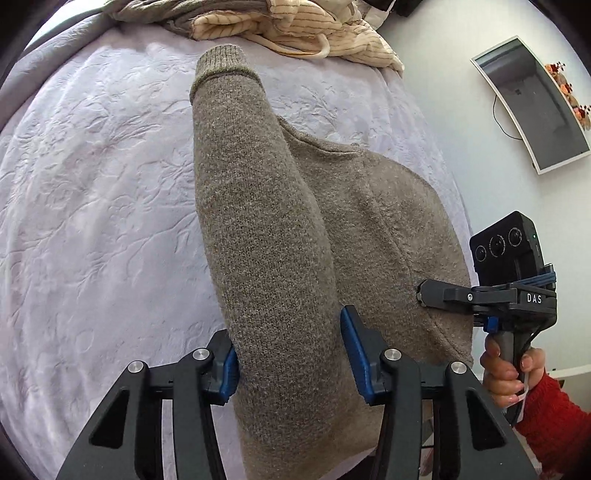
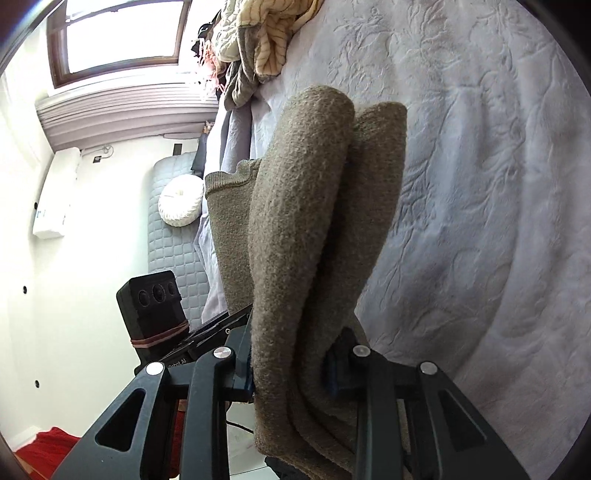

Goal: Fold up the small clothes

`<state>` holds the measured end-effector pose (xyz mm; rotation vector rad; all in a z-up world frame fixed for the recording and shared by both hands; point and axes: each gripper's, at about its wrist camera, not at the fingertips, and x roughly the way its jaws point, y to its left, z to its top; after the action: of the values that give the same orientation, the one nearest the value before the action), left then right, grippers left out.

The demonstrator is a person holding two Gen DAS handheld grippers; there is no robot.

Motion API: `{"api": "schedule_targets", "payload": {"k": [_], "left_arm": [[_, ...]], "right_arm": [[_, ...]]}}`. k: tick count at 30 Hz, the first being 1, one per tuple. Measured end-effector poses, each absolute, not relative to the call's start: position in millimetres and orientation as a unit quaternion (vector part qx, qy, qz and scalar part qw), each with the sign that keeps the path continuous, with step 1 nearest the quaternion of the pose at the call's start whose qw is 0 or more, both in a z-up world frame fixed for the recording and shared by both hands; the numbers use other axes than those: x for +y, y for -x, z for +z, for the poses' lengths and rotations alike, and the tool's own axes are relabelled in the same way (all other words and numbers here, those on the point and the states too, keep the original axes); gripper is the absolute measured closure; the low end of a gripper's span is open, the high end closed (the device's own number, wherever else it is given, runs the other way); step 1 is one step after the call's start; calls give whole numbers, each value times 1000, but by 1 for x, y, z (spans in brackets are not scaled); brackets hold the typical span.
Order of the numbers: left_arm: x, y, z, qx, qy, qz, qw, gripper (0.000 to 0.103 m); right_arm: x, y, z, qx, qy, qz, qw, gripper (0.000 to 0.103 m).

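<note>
While both tools are clamped on it: the grey-brown knitted sweater hangs off the bed, stretched between the two grippers.
Left gripper: its blue pads press on a thick fold of the sweater from both sides; the knit fills the space between the jaws.
Sweater ahead of the left gripper: a sleeve runs straight forward from the jaws, its ribbed cuff at the far end, above the quilted bedspread.
Sweater to the right of the left gripper: the body spreads out toward the right gripper, which bites its edge.
Right gripper, own view: jaws closed on several stacked layers of the sweater; the pads are mostly buried in the knit.
Hand: grips the right tool's handle, a red sleeve behind it.
Beyond the sleeve cuff: a heap of cream striped clothes at the far side of the bed.
Right of the left gripper, on the wall: a white-framed mirror.
Left of the right gripper: the left gripper's camera block, and farther off a window and a round white cushion.
</note>
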<state>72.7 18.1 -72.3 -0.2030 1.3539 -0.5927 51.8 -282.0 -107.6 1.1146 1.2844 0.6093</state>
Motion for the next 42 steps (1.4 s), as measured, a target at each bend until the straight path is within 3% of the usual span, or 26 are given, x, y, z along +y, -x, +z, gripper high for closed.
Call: {"api": "schedule_targets", "payload": {"k": [19, 34, 42], "left_arm": [[96, -10, -116, 652, 127, -196, 721, 53], [108, -3, -139, 650, 91, -159, 737, 53], [107, 1, -137, 651, 77, -151, 740, 53]], "right_arm": [[-145, -56, -127, 625, -434, 260, 595, 73], [-153, -64, -151, 655, -386, 210, 615, 69], [-172, -44, -131, 683, -283, 160, 655, 60]]}}
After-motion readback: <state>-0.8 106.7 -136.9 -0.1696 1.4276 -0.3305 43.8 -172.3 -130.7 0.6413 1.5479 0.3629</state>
